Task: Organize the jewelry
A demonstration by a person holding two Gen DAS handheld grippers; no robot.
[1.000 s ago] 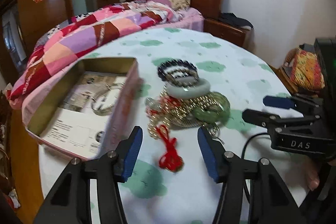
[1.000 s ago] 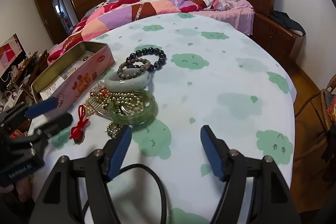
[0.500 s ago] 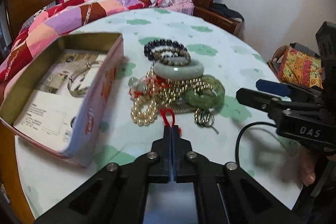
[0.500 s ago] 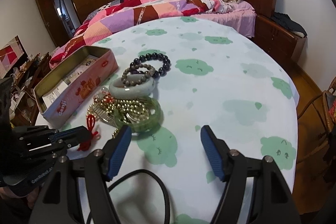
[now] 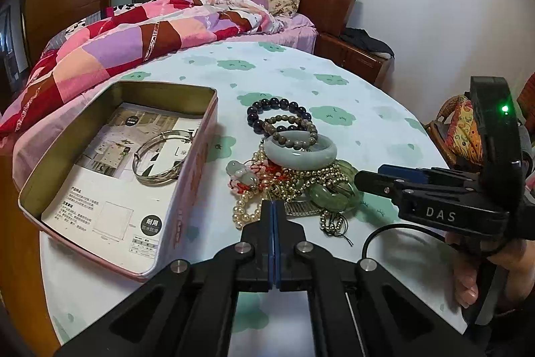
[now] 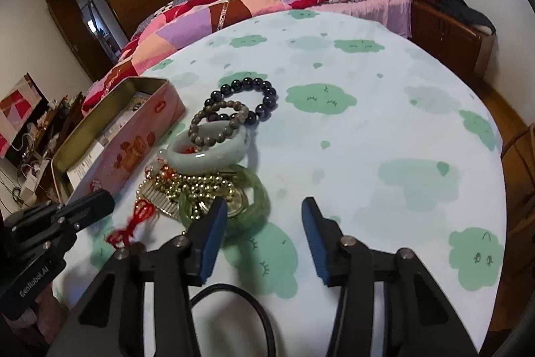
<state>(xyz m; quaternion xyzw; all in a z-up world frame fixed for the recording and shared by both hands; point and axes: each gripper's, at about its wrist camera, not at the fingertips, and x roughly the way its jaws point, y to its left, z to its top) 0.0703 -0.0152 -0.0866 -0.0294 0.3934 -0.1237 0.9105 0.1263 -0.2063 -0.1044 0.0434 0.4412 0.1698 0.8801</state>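
The left gripper [image 5: 274, 206] is standing with its blue pads pressed flat together at the near edge of the jewelry heap [image 5: 294, 176]; whether it is pinching the red knotted cord [image 6: 128, 226] I cannot tell, because in the right wrist view the cord is lying just beside its tip and the contact is hidden. The right gripper [image 6: 264, 230] is closing its jaws, but the pads are still standing apart; its left pad is hanging over the rim of the green bangle [image 6: 247, 206] and nothing is being pressed between them. The heap is lying on the round table [image 6: 384, 129] with a cloud-pattern cloth; a pale jade bangle [image 5: 299, 151] is resting on top of the gold beads [image 5: 314, 179], a grey bead bracelet [image 5: 291, 129] is leaning on this bangle, and a dark bead bracelet [image 5: 274, 111] is lying behind it. Just to the left of the heap a pink tin box [image 5: 190, 186] is standing open; a silver bangle [image 5: 160, 159] is lying inside it on a printed paper. Beyond the table a bed [image 5: 133, 32] with a patchwork quilt is standing.
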